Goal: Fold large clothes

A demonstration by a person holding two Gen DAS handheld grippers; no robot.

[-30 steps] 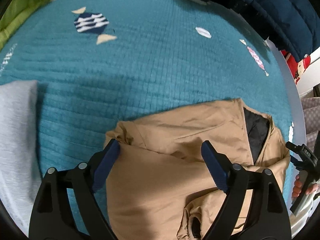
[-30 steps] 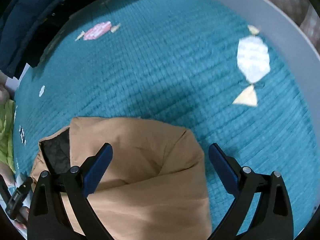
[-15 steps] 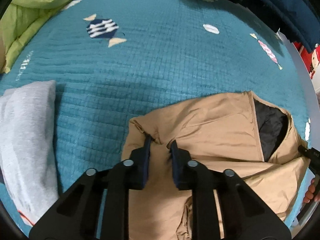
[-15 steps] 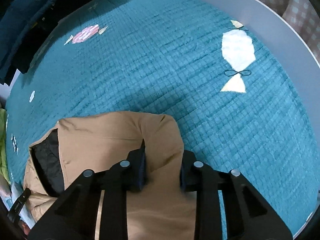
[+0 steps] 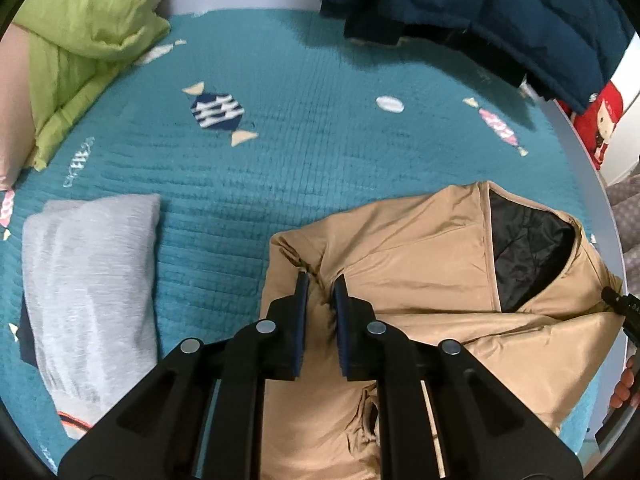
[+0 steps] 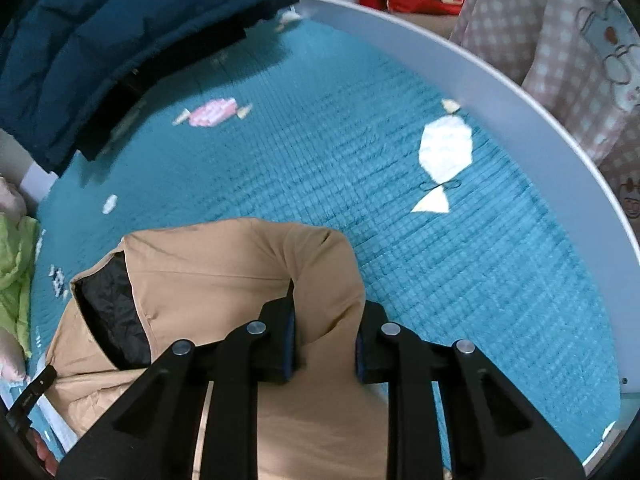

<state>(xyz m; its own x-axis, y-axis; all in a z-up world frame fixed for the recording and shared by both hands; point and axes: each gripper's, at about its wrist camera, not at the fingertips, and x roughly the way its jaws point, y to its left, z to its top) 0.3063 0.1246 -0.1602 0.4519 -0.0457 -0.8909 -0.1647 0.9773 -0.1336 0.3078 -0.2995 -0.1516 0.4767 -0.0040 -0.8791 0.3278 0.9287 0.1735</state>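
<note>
A tan jacket (image 5: 408,256) with black quilted lining (image 5: 524,248) lies on a teal quilted bed cover (image 5: 320,160). My left gripper (image 5: 320,288) is shut on a pinch of the jacket's fabric near its left shoulder. In the right wrist view the jacket (image 6: 224,260) shows its lining (image 6: 112,308) at the left. My right gripper (image 6: 326,300) is shut on a thick fold at the jacket's right shoulder. Both hold the fabric just above the cover.
A folded grey garment (image 5: 92,280) lies at the left. A green duvet (image 5: 84,40) is at the far left. A dark blue puffer coat (image 5: 500,20) hangs at the back; it also shows in the right wrist view (image 6: 120,40). A white bed rim (image 6: 520,120) runs along the right.
Both grippers went from wide open to shut on the jacket's shoulders, then pulled up and back so more of the bed shows.
</note>
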